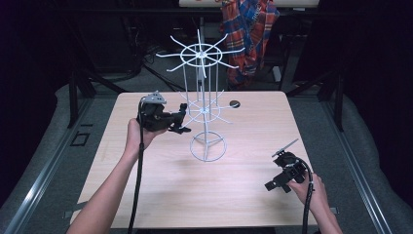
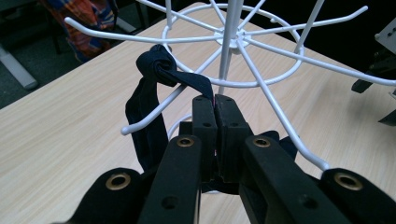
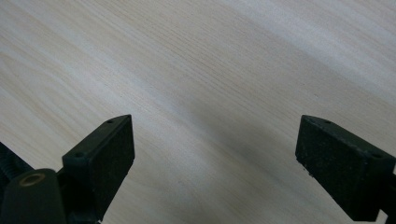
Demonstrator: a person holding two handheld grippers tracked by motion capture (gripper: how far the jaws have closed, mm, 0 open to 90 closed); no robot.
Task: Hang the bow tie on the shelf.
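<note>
Where the white wire display rack with radiating hooks [image 1: 207, 105] stands upright near the middle of the pale wood-grain worktop [image 1: 160, 185], the left tool [image 1: 181, 122] is held beside its lower ring of hooks. Its jaws are pressed together on a dark navy fabric strap [image 2: 154, 88], pinching one flat end of it. That strap rises from the jaws to a bunched knot that rests over one curved hook of the lower ring, and a loop of it hangs down on the near side (its lower end is hidden behind the tool body). Toward the near right corner of the worktop, the right tool [image 1: 275, 184] is held low over bare wood, well apart from the rack; its jaws stand wide apart with nothing between them. Beyond the worktop, a red and blue plaid cloth [image 1: 251, 29] hangs in the background.
</note>
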